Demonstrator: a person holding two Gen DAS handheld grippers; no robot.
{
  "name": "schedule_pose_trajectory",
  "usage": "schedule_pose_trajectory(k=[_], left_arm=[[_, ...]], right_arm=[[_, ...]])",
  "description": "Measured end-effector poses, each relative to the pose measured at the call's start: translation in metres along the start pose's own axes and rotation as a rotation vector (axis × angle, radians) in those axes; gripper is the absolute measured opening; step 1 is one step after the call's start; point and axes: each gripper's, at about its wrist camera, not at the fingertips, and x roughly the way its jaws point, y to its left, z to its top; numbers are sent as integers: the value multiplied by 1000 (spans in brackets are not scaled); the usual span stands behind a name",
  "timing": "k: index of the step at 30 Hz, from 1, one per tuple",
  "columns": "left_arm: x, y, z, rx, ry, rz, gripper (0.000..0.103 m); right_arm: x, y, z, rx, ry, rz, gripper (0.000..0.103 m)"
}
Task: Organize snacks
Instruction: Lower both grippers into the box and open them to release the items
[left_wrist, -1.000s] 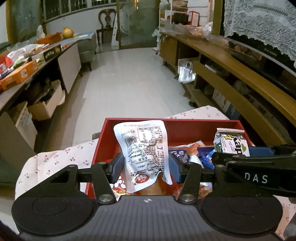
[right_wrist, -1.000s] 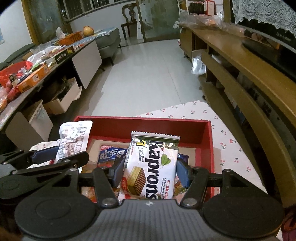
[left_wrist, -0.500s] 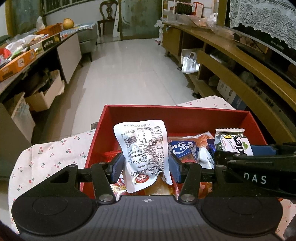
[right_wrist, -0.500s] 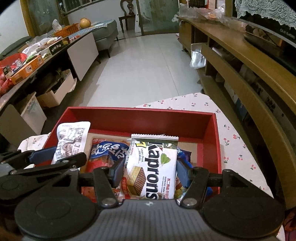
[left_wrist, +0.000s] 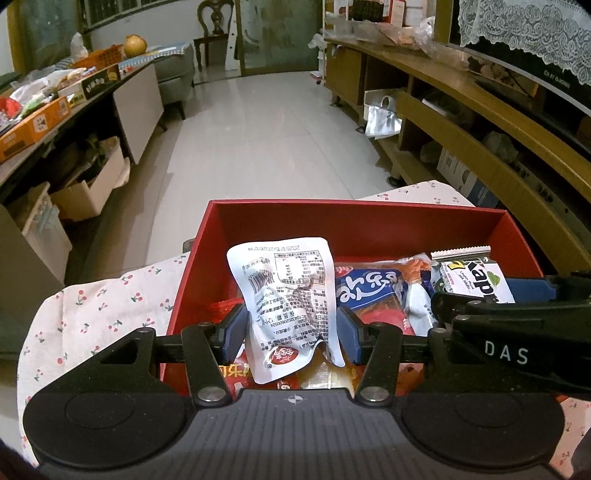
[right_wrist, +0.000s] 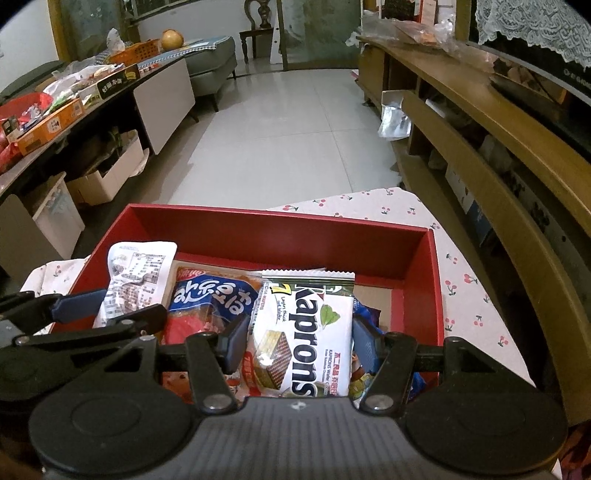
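A red box (left_wrist: 354, 225) (right_wrist: 280, 240) stands on a cherry-print cloth and holds several snack packs. My left gripper (left_wrist: 290, 332) is shut on a white printed pouch (left_wrist: 288, 295) and holds it upright over the box's left part; the pouch also shows in the right wrist view (right_wrist: 136, 273). My right gripper (right_wrist: 299, 347) is shut on a white Kaprons wafer pack (right_wrist: 310, 332), held over the box's right part; the wafer pack also shows in the left wrist view (left_wrist: 469, 275). A blue and red snack bag (right_wrist: 210, 302) (left_wrist: 369, 291) lies in the box between them.
The cherry-print cloth (left_wrist: 99, 306) (right_wrist: 465, 280) covers the small table under the box. A wooden shelf unit (right_wrist: 498, 155) runs along the right. A counter with boxes and snacks (right_wrist: 55, 110) runs along the left. Tiled floor (left_wrist: 258, 129) lies beyond.
Both grippers have lowered and tilted over the red box with their packs; more of the box's inside and the blue and red bag show now.
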Motion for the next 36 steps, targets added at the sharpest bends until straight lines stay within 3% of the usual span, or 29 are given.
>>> schedule_pose_trajectory(k=[22,36], left_arm=[[-7,-9,-9,71,21,29,61],[-18,-3,-7,35,33,19,74]], right_arm=[[-5,4,-6,-53,30,-28,76],[-15,-4,-8,-23,48,-2,81]])
